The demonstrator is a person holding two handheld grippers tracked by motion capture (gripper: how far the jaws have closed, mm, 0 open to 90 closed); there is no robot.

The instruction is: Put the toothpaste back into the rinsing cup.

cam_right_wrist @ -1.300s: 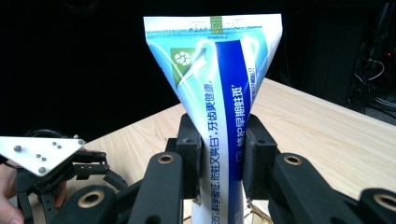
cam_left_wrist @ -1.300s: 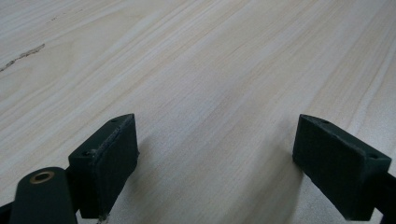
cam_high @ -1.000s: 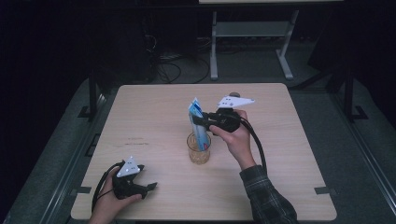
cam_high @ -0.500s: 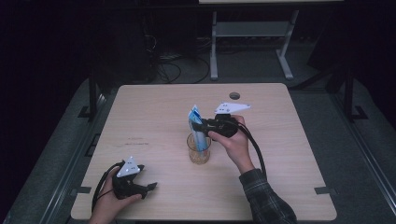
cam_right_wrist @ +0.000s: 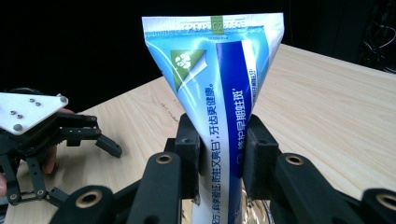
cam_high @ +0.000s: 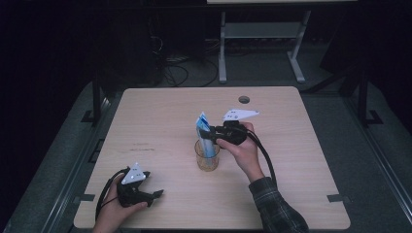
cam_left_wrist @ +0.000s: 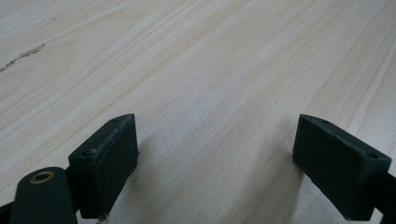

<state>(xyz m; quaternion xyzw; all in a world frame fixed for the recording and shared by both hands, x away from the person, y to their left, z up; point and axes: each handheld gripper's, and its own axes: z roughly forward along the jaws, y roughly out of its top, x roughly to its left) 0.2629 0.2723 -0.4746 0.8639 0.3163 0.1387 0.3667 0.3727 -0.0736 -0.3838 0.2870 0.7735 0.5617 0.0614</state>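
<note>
Toothpaste tube (cam_right_wrist: pixel 224 107) stands upright in the glass cup (cam_high: pixel 207 156), pinched between the right claw (cam_right_wrist: pixel 223 156) pads, while the left claw (cam_left_wrist: pixel 215 168) rests gaping on the surface (cam_high: pixel 160 121).

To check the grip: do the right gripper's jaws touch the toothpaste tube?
Touching. In the right gripper view, both jaws press the sides of the toothpaste tube.

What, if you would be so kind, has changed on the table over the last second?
Very little. The right gripper, shut on the blue and white toothpaste tube, has shifted slightly toward the person, so the tube stands more squarely over the amber glass cup. The grip is unchanged. The left gripper stays open, resting on the pale wooden table near its front corner.
</note>
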